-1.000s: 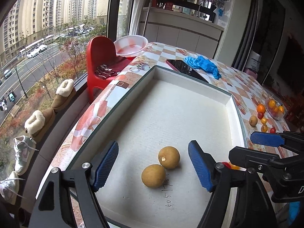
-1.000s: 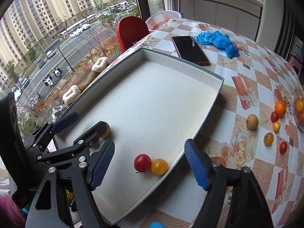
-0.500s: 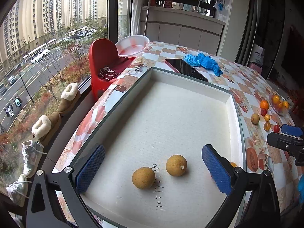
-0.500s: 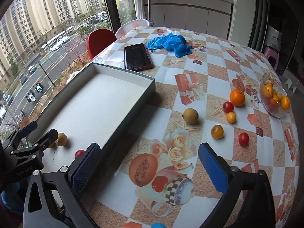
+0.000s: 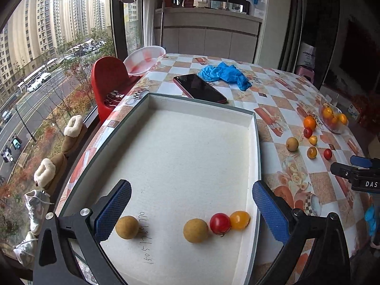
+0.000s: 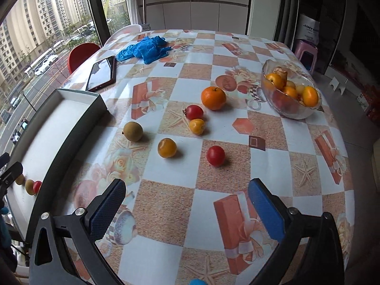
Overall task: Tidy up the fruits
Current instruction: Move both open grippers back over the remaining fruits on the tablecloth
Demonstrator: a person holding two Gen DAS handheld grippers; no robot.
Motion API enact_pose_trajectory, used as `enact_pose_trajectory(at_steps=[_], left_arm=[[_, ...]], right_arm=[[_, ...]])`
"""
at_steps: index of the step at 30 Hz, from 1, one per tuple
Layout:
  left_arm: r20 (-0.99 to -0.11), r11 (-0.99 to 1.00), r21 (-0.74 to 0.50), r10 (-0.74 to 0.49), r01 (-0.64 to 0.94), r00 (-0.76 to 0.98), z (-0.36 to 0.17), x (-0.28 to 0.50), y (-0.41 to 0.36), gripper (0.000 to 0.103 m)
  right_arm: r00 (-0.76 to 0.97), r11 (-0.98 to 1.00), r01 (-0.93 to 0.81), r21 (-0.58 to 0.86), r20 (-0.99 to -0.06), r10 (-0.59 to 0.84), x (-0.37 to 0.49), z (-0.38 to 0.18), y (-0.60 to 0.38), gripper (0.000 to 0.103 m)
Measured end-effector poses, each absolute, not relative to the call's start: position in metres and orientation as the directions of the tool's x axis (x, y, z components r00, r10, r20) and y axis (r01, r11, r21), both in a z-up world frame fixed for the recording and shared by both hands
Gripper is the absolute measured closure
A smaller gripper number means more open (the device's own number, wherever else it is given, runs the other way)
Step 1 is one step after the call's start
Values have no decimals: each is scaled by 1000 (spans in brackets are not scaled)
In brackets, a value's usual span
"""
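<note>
While four fruits already lie along the near edge of the white tray [image 5: 255, 142], the sorting looks under halfway done: two tan round fruits [image 5: 127, 227] [image 5: 196, 230], a red tomato [image 5: 220, 223] and a yellow tomato [image 5: 239, 219] form a row there, the last three touching or nearly so. Left on the checked tablecloth [image 6: 261, 166], well apart from the tray, are a tan fruit [image 6: 133, 131], an orange [image 6: 213, 97], two red tomatoes [image 6: 194, 112] [image 6: 215, 156] and two yellow ones [image 6: 197, 126] [image 6: 167, 147], with more fruit in the glass bowl [image 6: 294, 112] beyond. The left gripper [image 5: 191, 210] hangs over the tray's near end, jaws spread wide and empty; the right gripper [image 6: 186, 207] is equally wide and empty, aimed at the loose fruits. A second ago both sets of jaws stood narrower, and the right gripper was over the tray by the red and yellow tomatoes; it has since swung across to the tablecloth. A phone [image 5: 199, 88] and a blue cloth [image 5: 224, 74] lie farther off.
</note>
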State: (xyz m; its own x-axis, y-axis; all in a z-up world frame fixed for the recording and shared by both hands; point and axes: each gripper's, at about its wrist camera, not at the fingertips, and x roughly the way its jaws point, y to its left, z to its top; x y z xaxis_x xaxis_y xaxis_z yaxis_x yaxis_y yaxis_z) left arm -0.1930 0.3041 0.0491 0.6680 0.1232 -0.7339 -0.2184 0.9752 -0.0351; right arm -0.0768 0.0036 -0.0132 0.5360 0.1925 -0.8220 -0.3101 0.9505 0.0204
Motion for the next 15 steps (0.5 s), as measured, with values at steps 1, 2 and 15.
enact_pose_trajectory(at_steps=[1, 2, 15], left_arm=[[-735, 977, -31, 120, -209, 667, 50, -191, 299, 1], [-736, 979, -25, 117, -200, 667, 52, -189, 294, 1], [-770, 997, -34, 18, -69, 638, 56, -162, 230, 1]], right_arm=[[536, 952, -305, 18, -823, 187, -76, -16, -1, 0], [536, 954, -301, 16, -824, 183, -77, -19, -5, 0], [540, 967, -253, -24, -833, 121, -82, -46, -52, 0]])
